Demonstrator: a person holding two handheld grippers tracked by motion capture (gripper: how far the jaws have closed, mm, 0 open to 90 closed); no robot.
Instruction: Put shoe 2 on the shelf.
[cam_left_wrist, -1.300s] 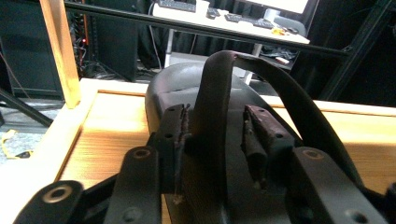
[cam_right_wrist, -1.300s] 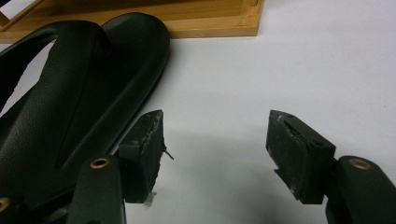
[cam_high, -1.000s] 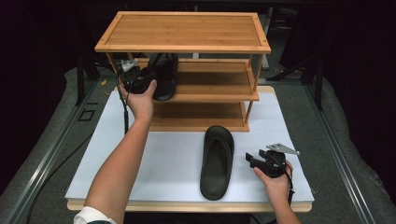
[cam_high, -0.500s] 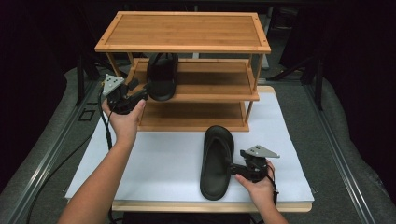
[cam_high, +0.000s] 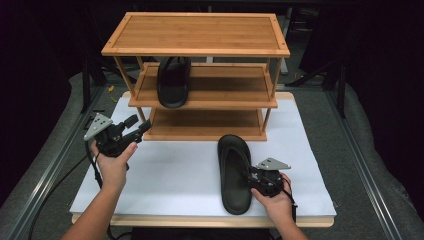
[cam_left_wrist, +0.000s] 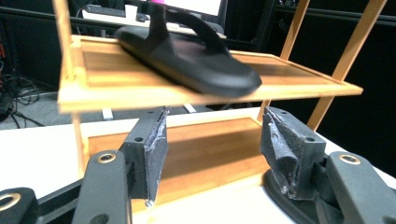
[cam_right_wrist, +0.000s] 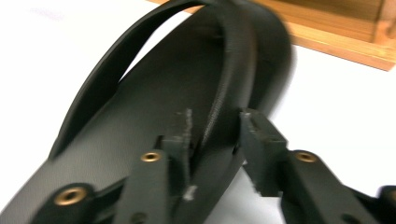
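Note:
A black sandal (cam_high: 172, 82) (cam_left_wrist: 196, 60) lies on the middle shelf of the bamboo rack (cam_high: 200, 32), at its left end. My left gripper (cam_high: 140, 127) (cam_left_wrist: 215, 116) hovers in front of the rack's lower left corner. Its jaws have just opened and stand open with nothing between them. The second black sandal (cam_high: 232, 165) (cam_right_wrist: 154, 107) lies on the white board (cam_high: 170, 170), toe towards the rack. My right gripper (cam_high: 248, 175) (cam_right_wrist: 218, 121) has just closed on its right side. One pad is on the footbed by the strap, the other outside the sole's edge.
The rack has three shelves; the top and bottom ones are bare. It stands at the back of the white board, which rests on a grey padded table. A metal rail (cam_high: 55, 165) runs along the left side, and dark stands are behind.
My left hand drew back from the middle shelf, down and to the left, leaving the sandal there. My right gripper slid left to the sandal on the board and closed on its edge.

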